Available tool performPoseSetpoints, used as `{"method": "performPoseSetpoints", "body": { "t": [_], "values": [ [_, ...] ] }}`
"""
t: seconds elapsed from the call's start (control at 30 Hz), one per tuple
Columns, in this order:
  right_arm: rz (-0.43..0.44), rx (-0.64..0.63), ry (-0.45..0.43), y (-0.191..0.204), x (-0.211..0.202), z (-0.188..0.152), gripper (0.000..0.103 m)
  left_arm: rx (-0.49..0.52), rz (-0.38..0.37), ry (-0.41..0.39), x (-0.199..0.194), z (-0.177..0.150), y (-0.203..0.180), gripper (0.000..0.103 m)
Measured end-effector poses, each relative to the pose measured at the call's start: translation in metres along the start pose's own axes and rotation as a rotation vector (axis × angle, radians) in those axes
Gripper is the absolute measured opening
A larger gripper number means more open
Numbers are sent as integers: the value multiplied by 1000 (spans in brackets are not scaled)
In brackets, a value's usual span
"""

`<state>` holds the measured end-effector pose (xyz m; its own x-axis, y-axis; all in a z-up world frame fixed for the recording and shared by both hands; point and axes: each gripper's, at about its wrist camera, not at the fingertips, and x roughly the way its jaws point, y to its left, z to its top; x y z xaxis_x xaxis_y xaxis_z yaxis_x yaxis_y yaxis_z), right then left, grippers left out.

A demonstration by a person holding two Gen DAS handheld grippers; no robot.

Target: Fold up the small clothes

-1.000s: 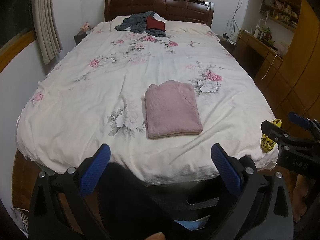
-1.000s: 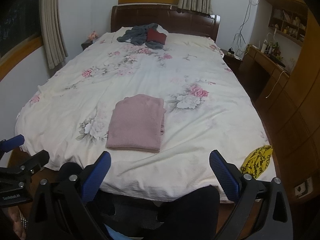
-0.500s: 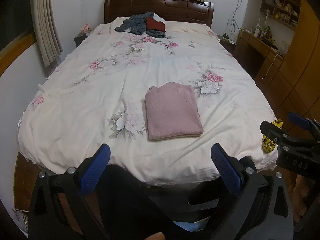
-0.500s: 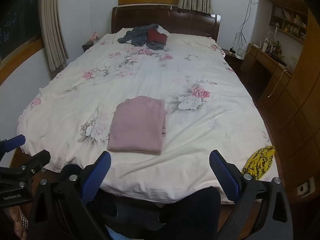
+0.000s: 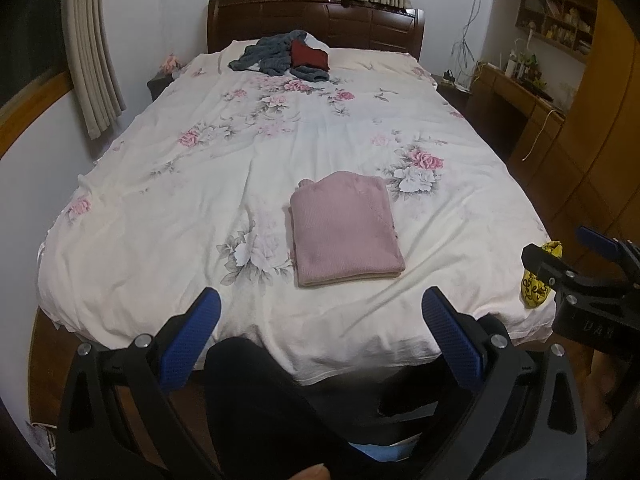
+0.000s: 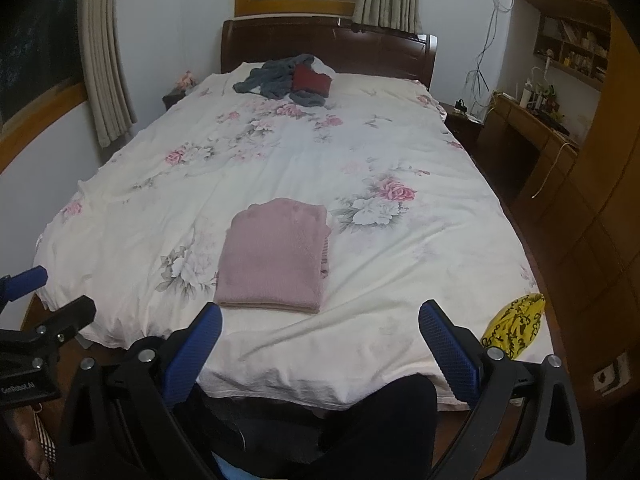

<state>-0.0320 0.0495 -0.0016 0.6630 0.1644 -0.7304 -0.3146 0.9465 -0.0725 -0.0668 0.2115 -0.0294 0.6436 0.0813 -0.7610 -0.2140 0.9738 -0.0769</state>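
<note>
— Pink sweater (image 5: 345,227): it is seen folded into a neat rectangle, laid flat near the foot of the bed (image 5: 200,200), a little right of centre in the left wrist view. That fold is judged finished.

— And the tongs?

— Both are held back over the foot edge, well apart from the sweater. The left tongs (image 5: 320,336) are spread wide, with nothing gripped; the right tongs (image 6: 320,340) are likewise gaped wide and empty.

— So which step is in hand?

— A pause between garments, it is judged. The next piece must be fetched from the heap of grey and red clothes (image 6: 290,77) at the far end by the headboard (image 6: 328,46), a long reach over the whole quilt.

— What is noted of the surface?

— A white quilt printed with pink flowers, soft and creased. A yellow patterned cloth (image 6: 516,326) lies at the near right corner; whether it is clothing cannot be told. Curtains (image 5: 90,60) are seen at left, a wooden desk (image 5: 516,96) and shelves at right.
</note>
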Motion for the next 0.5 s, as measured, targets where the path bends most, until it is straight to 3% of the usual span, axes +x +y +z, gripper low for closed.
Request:
{"method": "performPoseSetpoints", "body": {
  "t": [0.5],
  "values": [
    [27,11,3,0,11,5,99,14,7,28,11,6,-3,100]
  ]
}}
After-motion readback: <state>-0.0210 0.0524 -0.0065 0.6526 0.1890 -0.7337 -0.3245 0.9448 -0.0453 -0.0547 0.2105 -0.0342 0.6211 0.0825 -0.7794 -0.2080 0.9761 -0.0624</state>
